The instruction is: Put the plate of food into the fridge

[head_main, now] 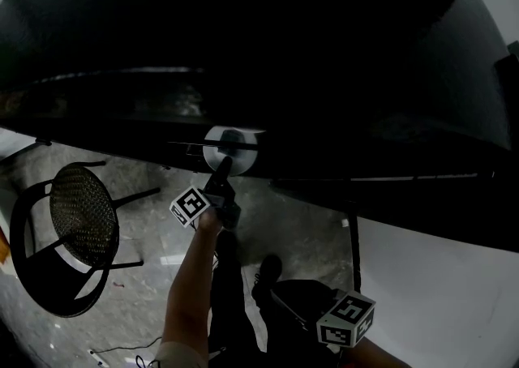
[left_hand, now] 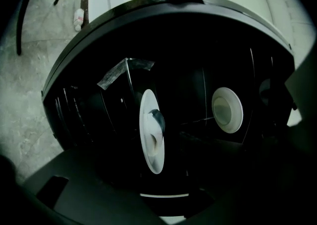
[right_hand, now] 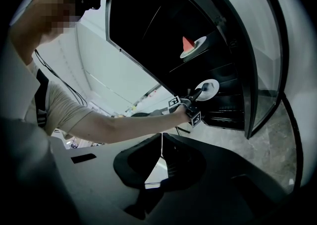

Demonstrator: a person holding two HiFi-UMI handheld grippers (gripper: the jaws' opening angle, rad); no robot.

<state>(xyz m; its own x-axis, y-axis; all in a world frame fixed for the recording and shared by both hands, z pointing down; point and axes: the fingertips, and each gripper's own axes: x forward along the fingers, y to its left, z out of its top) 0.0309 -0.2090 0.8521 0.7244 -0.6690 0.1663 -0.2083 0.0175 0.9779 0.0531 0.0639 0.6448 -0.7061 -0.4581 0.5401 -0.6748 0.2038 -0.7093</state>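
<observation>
Inside the black fridge, whose door stands open, the white plate of food rests on a middle shelf, below another plate that carries a red wedge. The left gripper reaches level to the plate's near rim, its jaws parted and not pressing on it. The right gripper hangs low, its jaws closed on nothing. Placing looks done and the release is in hand. Next the left gripper should draw straight back clear of the rim, and then the door needs closing.
</observation>
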